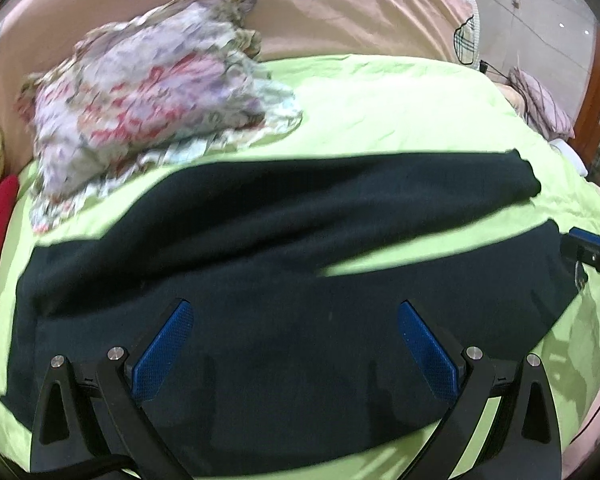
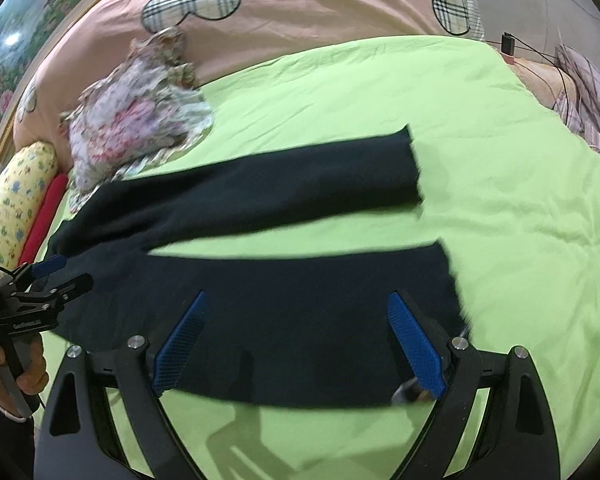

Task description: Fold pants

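While both grippers, left (image 1: pixel 294 346) and right (image 2: pixel 298 338), hover with jaws apart and empty, dark pants (image 2: pixel 260 280) lie spread on the green sheet (image 2: pixel 500 200), legs splayed. Beyond: floral bundle (image 1: pixel 148 108) touching the far leg, pink quilt (image 1: pixel 360 12).

You are in a bedroom: ahead of your tools lie a green bedsheet (image 2: pixel 480 128), pink quilt (image 2: pixel 300 12) and pillows (image 2: pixel 588 80).

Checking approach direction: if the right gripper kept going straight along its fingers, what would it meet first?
Probably the dark pants, their near leg spread under the open right gripper on the green sheet; depth is unclear.
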`<act>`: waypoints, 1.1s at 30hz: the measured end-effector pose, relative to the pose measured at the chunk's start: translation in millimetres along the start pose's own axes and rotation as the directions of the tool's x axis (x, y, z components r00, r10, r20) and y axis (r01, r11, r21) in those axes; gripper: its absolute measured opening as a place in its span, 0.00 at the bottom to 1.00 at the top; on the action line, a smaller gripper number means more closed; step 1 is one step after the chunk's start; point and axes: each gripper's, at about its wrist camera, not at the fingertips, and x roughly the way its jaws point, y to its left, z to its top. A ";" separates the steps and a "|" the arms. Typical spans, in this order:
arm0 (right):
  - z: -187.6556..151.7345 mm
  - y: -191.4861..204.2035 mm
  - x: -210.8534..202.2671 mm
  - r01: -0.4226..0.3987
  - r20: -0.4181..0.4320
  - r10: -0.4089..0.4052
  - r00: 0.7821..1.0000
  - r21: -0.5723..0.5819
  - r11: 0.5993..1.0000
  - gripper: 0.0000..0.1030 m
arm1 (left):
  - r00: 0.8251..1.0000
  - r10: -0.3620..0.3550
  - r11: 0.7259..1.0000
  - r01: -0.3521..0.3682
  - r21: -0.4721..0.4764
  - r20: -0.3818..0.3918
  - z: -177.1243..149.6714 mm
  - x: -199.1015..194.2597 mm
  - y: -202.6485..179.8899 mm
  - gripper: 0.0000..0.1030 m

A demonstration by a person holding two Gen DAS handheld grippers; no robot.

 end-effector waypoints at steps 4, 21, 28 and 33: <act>31.6 -20.4 9.1 0.001 0.009 -0.002 1.000 0.040 0.999 0.88 | 0.999 -0.034 0.999 0.034 0.013 -0.006 31.1 11.8 -0.3 0.99; 123.4 -82.6 79.6 -0.041 -0.153 0.058 0.987 0.115 0.993 0.76 | 0.972 -0.144 0.932 0.196 0.305 -0.185 124.3 115.5 -28.9 0.98; 129.1 -87.3 109.5 -0.042 -0.229 0.062 0.971 0.090 0.995 0.38 | 0.926 -0.199 0.896 0.304 0.323 -0.320 126.6 160.2 -38.1 0.66; 131.8 -78.7 104.9 -0.050 -0.195 0.051 0.980 0.012 0.999 0.08 | 0.904 -0.253 0.883 0.362 0.300 -0.344 116.8 159.7 -44.4 0.18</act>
